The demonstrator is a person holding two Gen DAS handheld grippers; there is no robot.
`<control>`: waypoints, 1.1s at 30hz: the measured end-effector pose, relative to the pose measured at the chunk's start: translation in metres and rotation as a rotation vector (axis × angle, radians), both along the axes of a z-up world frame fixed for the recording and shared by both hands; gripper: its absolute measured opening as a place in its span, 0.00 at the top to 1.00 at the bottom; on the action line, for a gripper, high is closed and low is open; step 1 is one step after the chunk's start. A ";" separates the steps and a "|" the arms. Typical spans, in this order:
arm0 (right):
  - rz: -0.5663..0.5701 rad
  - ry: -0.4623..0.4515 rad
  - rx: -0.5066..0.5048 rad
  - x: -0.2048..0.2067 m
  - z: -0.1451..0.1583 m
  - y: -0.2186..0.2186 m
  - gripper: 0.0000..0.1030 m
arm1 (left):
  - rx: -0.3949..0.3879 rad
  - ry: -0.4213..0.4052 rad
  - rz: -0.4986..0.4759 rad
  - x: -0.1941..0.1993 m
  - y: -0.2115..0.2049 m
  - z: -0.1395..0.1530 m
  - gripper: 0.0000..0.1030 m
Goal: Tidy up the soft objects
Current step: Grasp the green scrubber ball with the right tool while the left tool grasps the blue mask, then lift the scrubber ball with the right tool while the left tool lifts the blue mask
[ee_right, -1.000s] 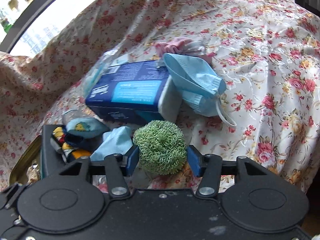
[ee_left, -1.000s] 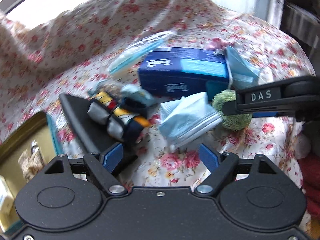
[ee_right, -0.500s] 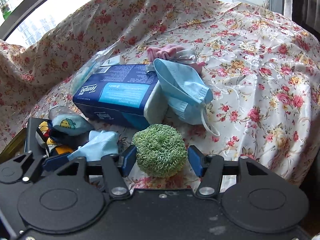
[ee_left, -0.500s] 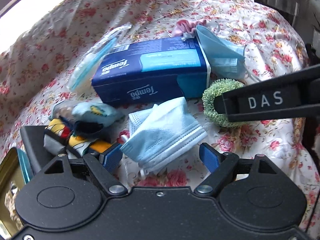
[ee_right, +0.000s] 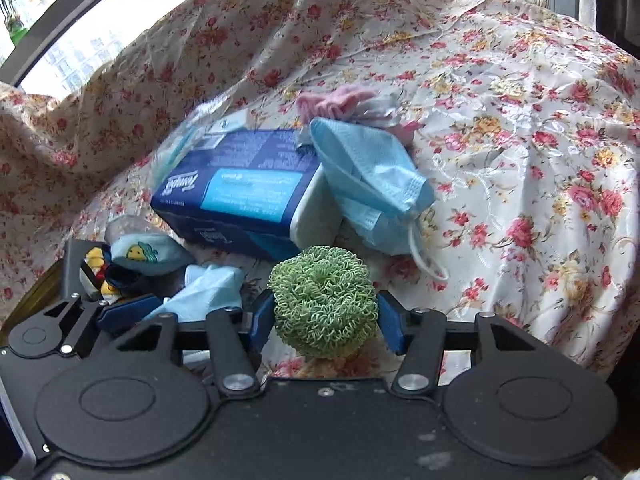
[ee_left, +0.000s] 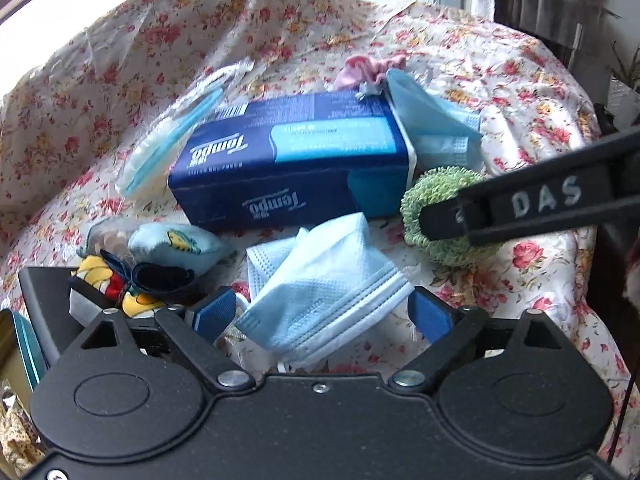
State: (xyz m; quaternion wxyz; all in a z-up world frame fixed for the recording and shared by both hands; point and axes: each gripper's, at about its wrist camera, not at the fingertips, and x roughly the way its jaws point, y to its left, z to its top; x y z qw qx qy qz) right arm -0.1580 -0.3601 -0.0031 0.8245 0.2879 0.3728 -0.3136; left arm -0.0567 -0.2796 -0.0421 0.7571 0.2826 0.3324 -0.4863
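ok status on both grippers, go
Left gripper opening, face mask loose between its jaws. Right gripper closing on green scrubber ball. Nothing blocking.

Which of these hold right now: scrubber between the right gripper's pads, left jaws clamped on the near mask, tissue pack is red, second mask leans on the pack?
1. The green mesh scrubber sits between the right gripper pads. True.
2. The left gripper is clamped on the near face mask. False: jaws opening, pads clear of it.
3. The Tempo tissue pack is red. False: dark blue.
4. A second face mask leans against the pack's end. True.
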 end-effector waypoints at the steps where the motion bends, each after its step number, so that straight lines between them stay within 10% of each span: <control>1: -0.003 -0.007 0.000 -0.002 0.002 -0.001 0.48 | -0.005 -0.002 -0.003 0.000 0.000 0.000 0.12; 17: -0.027 -0.050 0.019 -0.022 0.012 -0.006 0.48 | -0.020 0.181 0.098 0.032 -0.020 -0.013 0.13; 33: -0.060 -0.057 -0.002 -0.035 0.022 0.008 0.48 | -0.113 0.236 0.169 0.027 0.015 0.021 0.34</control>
